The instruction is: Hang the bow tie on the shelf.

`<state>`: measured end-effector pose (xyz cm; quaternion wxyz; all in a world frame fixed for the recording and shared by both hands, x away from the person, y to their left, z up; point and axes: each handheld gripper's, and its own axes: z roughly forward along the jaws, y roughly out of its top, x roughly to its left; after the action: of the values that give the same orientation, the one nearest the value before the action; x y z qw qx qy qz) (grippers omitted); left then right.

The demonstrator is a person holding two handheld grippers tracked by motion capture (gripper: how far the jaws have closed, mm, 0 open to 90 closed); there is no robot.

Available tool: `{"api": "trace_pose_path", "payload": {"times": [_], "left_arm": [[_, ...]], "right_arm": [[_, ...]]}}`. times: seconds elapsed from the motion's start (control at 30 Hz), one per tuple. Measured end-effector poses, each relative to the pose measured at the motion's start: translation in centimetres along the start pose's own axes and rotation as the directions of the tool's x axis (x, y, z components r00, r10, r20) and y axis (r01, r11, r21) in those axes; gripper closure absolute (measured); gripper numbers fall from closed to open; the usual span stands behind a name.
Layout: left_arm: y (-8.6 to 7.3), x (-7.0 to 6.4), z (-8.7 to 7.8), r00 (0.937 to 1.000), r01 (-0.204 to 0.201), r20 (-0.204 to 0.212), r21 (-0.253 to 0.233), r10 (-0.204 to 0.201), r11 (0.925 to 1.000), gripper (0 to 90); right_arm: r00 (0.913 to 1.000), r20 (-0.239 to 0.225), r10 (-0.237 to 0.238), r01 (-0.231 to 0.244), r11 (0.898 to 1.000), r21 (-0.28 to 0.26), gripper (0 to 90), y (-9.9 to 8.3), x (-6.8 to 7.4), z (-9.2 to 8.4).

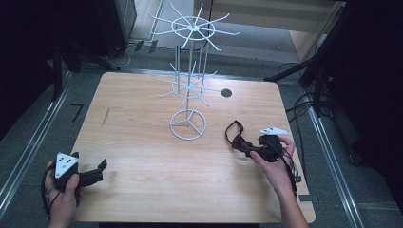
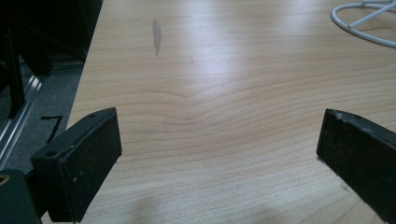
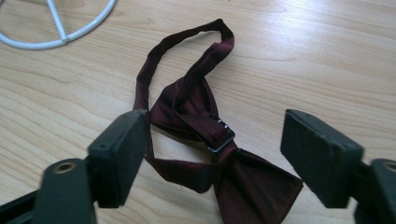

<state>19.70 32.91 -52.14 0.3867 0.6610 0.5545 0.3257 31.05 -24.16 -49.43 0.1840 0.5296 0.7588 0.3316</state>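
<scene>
Dark maroon cloth, which from the high view is just a tangle by the right gripper (image 1: 254,148), turns out in the right gripper view to be a bow tie (image 3: 205,135) with a metal clasp (image 3: 222,137) and a looped strap, lying flat on the wooden table (image 1: 142,142). It sits between the right gripper's (image 3: 212,156) spread jaws, unpinched though the left jaw looks to brush it. Over at the near left corner, well apart, the left gripper (image 2: 217,154) also stands wide over bare wood, with the white wire rack's (image 1: 189,71) ring foot at the edge of its view.
</scene>
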Motion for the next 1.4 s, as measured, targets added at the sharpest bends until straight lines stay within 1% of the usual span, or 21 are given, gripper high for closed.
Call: {"api": "trace_pose_path", "payload": {"times": [0.03,0.07,0.23,0.33,0.37,0.4,0.5,0.6,0.63,0.7,0.73,0.77,0.8,0.87,0.93,1.0,1.1,1.2,1.3,1.33,1.4], "left_arm": [[0.0,0.0,0.0,1.0,-0.003,0.004,0.003,0.003,1.0,0.5],[0.0,0.0,0.0,1.0,-0.002,0.006,0.003,0.002,1.0,0.5],[0.0,0.0,0.1,0.9999,-0.006,0.01,0.008,0.005,1.0,0.5],[0.0,0.0,0.1,0.9999,-0.006,0.012,0.01,0.006,0.9999,0.5],[0.0,0.0,0.1,0.9999,-0.005,0.014,0.012,0.005,0.9999,0.5],[0.1,0.0,0.2,0.9998,-0.004,0.018,0.014,0.004,0.9999,0.5],[0.1,0.0,0.2,0.9998,-0.006,0.019,0.014,0.006,0.9999,0.5],[0.1,0.0,0.2,0.9998,-0.007,0.02,0.015,0.006,0.9999,0.5],[0.1,0.0,0.2,0.9998,-0.007,0.021,0.015,0.006,0.9999,0.5],[0.1,0.0,0.2,0.9998,-0.004,0.021,0.014,0.004,0.9999,0.5],[0.1,0.0,0.2,0.9998,-0.004,0.021,0.014,0.004,0.9999,0.5],[0.1,0.0,0.2,0.9998,-0.003,0.021,0.016,0.003,0.9999,0.5],[0.1,0.0,0.2,0.9998,-0.002,0.02,0.019,0.002,0.9998,0.5],[0.1,0.0,0.2,0.9998,-0.001,0.019,0.02,0.001,0.9998,0.5],[0.1,0.0,0.2,0.9998,-0.004,0.02,0.023,0.004,0.9997,0.5],[0.1,0.0,0.2,0.9998,-0.005,0.02,0.023,0.005,0.9997,0.5],[0.1,0.0,0.3,0.9997,-0.004,0.023,0.022,0.003,0.9997,0.5],[0.1,0.0,0.2,0.9997,-0.007,0.024,0.025,0.007,0.9997,0.5],[0.1,0.0,0.3,0.9996,-0.01,0.028,0.026,0.009,0.9996,0.5],[0.1,0.0,0.3,0.9995,-0.012,0.028,0.027,0.011,0.9996,0.5],[0.1,0.0,0.3,0.9994,-0.012,0.032,0.028,0.011,0.9995,0.5]], "right_arm": [[0.9999,-0.011,-0.01,0.01,1.0,0.015,28.5,0.4,0.2,0.1],[0.9998,-0.02,-0.008,0.008,1.0,0.027,29.2,0.7,0.3,0.2],[0.9998,-0.016,-0.009,0.011,0.994,0.109,28.9,2.0,0.6,0.8],[0.9991,-0.033,-0.026,0.031,0.983,0.178,27.5,2.8,0.6,1.3],[0.9991,-0.033,-0.026,0.031,0.983,0.178,27.5,2.8,0.6,1.3],[0.9986,-0.038,-0.036,0.043,0.976,0.212,27.1,3.2,0.7,1.7],[0.9975,-0.059,-0.04,0.054,0.964,0.262,26.3,3.6,1.0,2.4],[0.9972,-0.063,-0.039,0.056,0.955,0.29,26.8,3.9,1.3,3.2],[0.997,-0.067,-0.037,0.056,0.951,0.305,27.0,4.0,1.4,3.5],[0.9974,-0.052,-0.05,0.064,0.945,0.322,28.1,4.0,1.5,4.1],[0.9974,-0.052,-0.05,0.064,0.945,0.322,28.1,4.0,1.5,4.1],[0.9981,-0.044,-0.044,0.056,0.942,0.331,29.2,3.9,1.5,4.3],[0.9984,-0.025,-0.05,0.056,0.939,0.34,33.1,3.8,1.6,4.7],[0.9981,-0.024,-0.056,0.061,0.936,0.347,37.1,3.6,1.5,5.0],[0.9979,-0.016,-0.062,0.064,0.931,0.36,41.9,3.4,1.4,5.1],[0.9982,-0.016,-0.058,0.06,0.93,0.361,46.5,3.2,1.2,5.2],[0.9986,-0.018,-0.05,0.053,0.926,0.373,53.1,3.0,1.1,5.4],[0.9991,-0.021,-0.036,0.041,0.93,0.364,60.4,2.9,0.9,5.3],[0.9988,-0.003,-0.049,0.047,0.934,0.353,70.4,2.8,0.7,5.2],[0.9986,-0.006,-0.052,0.051,0.936,0.347,72.5,2.7,0.6,5.1],[0.9986,-0.011,-0.052,0.053,0.943,0.329,73.9,2.5,0.5,5.1]]}}
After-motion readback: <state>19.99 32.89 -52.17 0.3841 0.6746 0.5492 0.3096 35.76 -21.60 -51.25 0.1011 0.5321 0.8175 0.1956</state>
